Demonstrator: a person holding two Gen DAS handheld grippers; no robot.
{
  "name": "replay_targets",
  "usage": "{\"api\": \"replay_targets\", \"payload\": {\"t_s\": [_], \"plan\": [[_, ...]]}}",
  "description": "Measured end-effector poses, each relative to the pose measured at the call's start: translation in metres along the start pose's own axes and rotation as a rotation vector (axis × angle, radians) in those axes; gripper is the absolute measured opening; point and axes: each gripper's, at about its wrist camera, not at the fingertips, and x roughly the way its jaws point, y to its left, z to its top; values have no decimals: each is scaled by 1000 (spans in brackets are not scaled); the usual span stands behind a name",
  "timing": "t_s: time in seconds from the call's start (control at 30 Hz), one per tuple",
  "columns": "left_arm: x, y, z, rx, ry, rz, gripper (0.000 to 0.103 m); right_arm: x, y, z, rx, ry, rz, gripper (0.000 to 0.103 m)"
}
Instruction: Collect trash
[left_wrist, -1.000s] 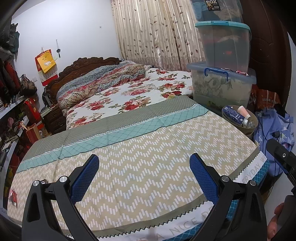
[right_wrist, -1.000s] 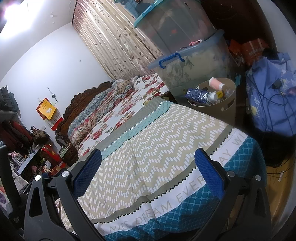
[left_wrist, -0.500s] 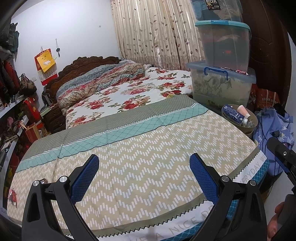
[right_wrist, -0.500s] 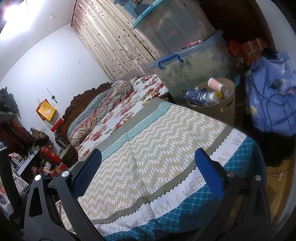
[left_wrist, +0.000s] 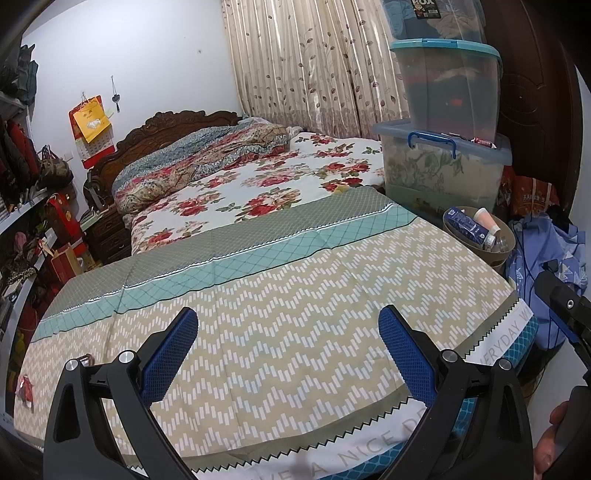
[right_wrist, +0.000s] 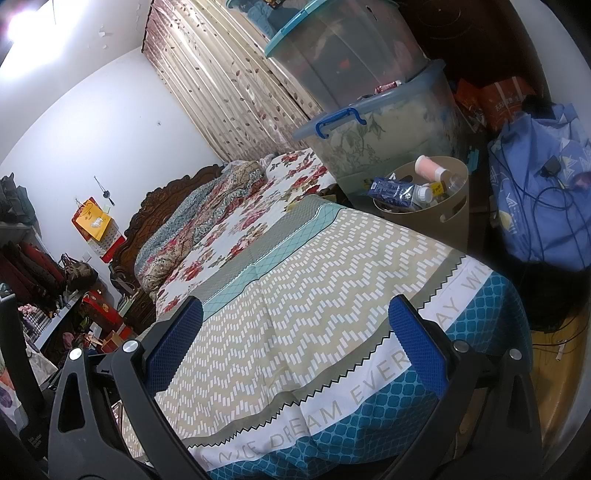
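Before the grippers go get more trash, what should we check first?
1. Left hand-held gripper open and holding nothing: ok.
2. Right hand-held gripper open and holding nothing: ok.
3. Round beige plastic trash bin upright beside the bed: ok.
4. Room left in the bin: cannot tell; bottles and a blue packet already reach the rim.
5. Trash left on the zigzag-patterned bedspread: not ok; small red wrapper near its left edge.

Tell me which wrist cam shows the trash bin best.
Right wrist: the trash bin sits closer, with its side wall, handle slot and the bottles inside visible. Left wrist shows the bin smaller, beyond the bed's corner, mostly just rim and contents.
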Motion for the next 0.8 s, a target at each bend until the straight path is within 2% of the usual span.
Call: {"api": "replay_targets", "payload": {"t_s": [0.8], "plan": [[0,1,-2,-1,1,1,94,-1,-4,1,2,-6,-1,99]]}}
